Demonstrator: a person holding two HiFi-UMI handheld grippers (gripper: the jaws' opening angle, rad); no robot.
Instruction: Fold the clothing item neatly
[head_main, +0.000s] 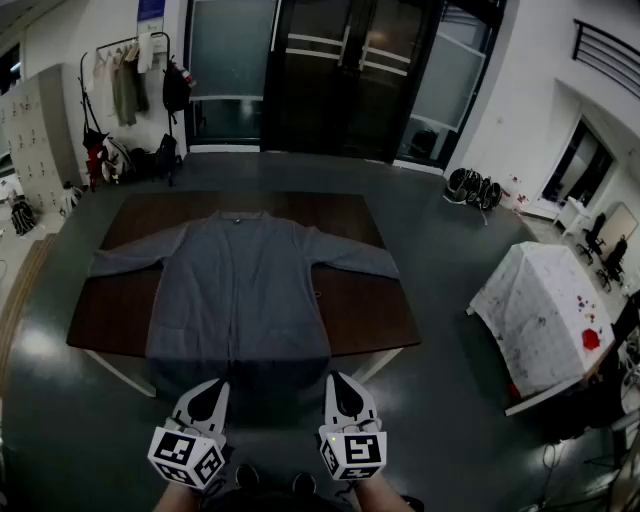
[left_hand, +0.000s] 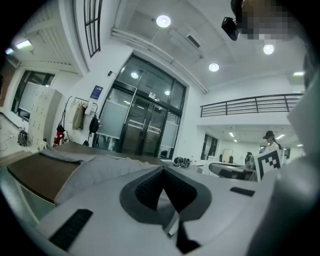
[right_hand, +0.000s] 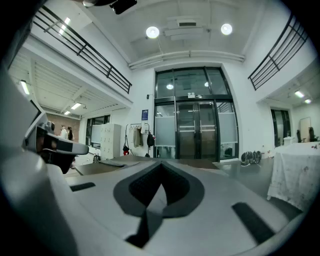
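A grey long-sleeved garment (head_main: 238, 285) lies flat on a dark brown table (head_main: 368, 312), collar at the far side, sleeves spread left and right, hem hanging over the near edge. My left gripper (head_main: 208, 398) and right gripper (head_main: 346, 394) hover side by side below the near table edge, both shut and empty, short of the hem. In the left gripper view the garment (left_hand: 95, 167) spreads ahead of the shut left gripper (left_hand: 162, 172). The right gripper view shows the shut right gripper (right_hand: 161, 169) aimed over the table (right_hand: 115, 162) toward the doors.
A table with a stained white cloth (head_main: 545, 315) stands at the right. A coat rack with hanging clothes (head_main: 130, 85) and lockers (head_main: 40, 135) are at the far left. Dark glass doors (head_main: 345, 75) lie beyond the table. Shoes (head_main: 475, 187) sit on the floor far right.
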